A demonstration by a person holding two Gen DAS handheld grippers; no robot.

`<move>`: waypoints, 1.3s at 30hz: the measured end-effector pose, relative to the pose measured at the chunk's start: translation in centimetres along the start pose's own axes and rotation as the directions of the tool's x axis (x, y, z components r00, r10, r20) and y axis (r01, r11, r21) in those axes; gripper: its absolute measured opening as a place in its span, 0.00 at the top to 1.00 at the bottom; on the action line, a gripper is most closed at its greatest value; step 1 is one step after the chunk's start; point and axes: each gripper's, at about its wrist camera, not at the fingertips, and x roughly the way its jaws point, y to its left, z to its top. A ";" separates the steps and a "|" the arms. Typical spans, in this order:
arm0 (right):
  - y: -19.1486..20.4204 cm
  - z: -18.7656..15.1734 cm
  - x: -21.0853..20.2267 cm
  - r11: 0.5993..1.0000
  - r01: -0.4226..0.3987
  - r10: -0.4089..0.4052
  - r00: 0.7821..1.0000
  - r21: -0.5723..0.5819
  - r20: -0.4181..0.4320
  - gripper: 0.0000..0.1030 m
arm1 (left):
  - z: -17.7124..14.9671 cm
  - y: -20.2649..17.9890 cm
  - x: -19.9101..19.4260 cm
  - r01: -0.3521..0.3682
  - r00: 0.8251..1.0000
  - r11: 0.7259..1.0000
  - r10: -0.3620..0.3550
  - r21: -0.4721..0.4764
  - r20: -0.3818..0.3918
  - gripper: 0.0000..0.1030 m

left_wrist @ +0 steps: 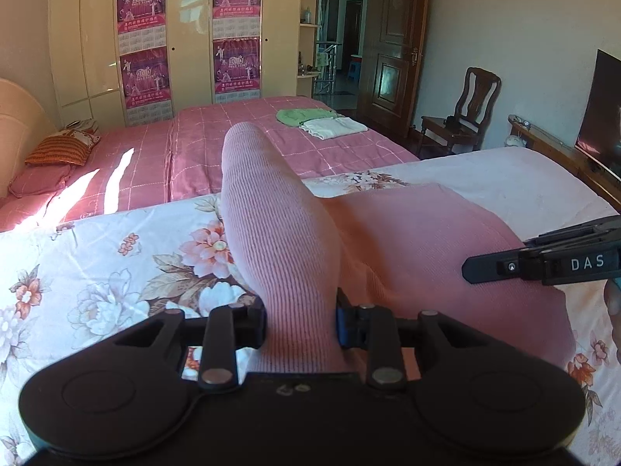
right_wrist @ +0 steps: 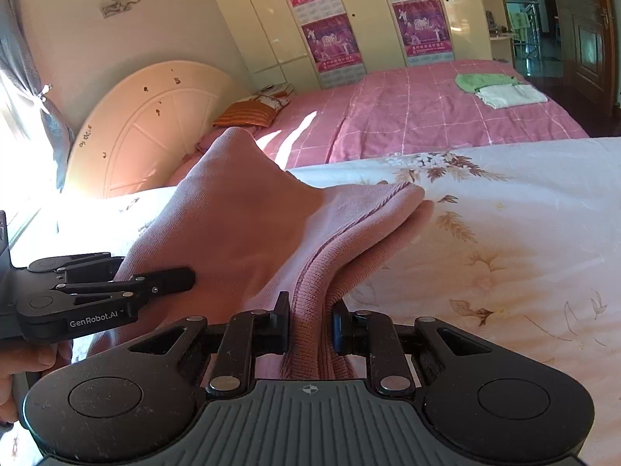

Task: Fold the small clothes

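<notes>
Between both grippers: pink top (left_wrist: 279, 233) lifted off floral sheet (left_wrist: 97, 272) | left gripper (left_wrist: 300, 320) clamped on ribbed edge | right gripper (right_wrist: 310, 320) pinching hem | risk: uneven pull skews fold, thin bite slips.

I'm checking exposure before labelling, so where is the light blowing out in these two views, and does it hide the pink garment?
Left wrist: sun streaks glare on the pink bedspread; the pink garment stays clear. Right wrist: the window edge is blown out; fisheye bends the wardrobe.
</notes>
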 end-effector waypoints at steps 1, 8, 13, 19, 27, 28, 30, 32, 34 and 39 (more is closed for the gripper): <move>0.9 0.0 0.1 1.000 0.001 -0.001 1.000 -0.009 0.002 0.81 | -0.1 0.5 -0.5 -0.004 1.000 1.000 0.004 0.002 0.002 0.72; 8.1 -0.2 2.9 0.998 -0.018 0.018 1.000 -0.062 0.002 0.81 | -1.5 5.2 -4.7 -0.044 0.999 0.999 0.044 -0.002 0.020 0.72; 12.9 -0.7 5.6 0.995 -0.045 0.045 0.999 -0.088 -0.009 0.81 | -3.1 9.5 -7.1 -0.075 0.997 0.997 0.076 -0.030 0.020 0.72; 17.9 -2.4 9.7 0.989 -0.080 0.074 0.996 -0.127 -0.054 0.81 | -6.3 14.6 -9.3 -0.113 0.994 0.991 0.112 -0.071 -0.008 0.72; 21.3 -6.0 15.4 0.985 -0.126 0.107 0.982 -0.114 -0.156 0.81 | -11.1 20.2 -9.7 -0.137 0.988 0.974 0.123 -0.179 -0.092 0.71; 21.2 -6.5 16.0 0.987 -0.118 0.098 0.981 -0.112 -0.167 0.81 | -11.6 20.5 -9.5 -0.133 0.988 0.973 0.115 -0.186 -0.101 0.70; 20.2 -7.6 16.9 0.992 -0.092 0.074 0.979 -0.092 -0.189 0.81 | -12.8 21.3 -9.0 -0.126 0.988 0.971 0.105 -0.202 -0.113 0.66; 18.7 -8.4 17.7 0.996 -0.072 0.059 0.975 -0.049 -0.216 0.81 | -14.1 22.3 -8.9 -0.120 0.990 0.966 0.099 -0.230 -0.103 0.49; 17.1 -9.0 18.3 0.996 -0.085 0.087 0.969 0.019 -0.230 0.81 | -14.6 23.1 -8.9 -0.144 0.987 0.955 0.122 -0.259 -0.102 0.30; 16.2 -7.6 16.8 0.994 -0.091 0.098 0.983 0.054 -0.158 0.68 | -14.6 25.2 -12.3 -0.106 0.994 0.951 0.107 -0.290 -0.011 0.38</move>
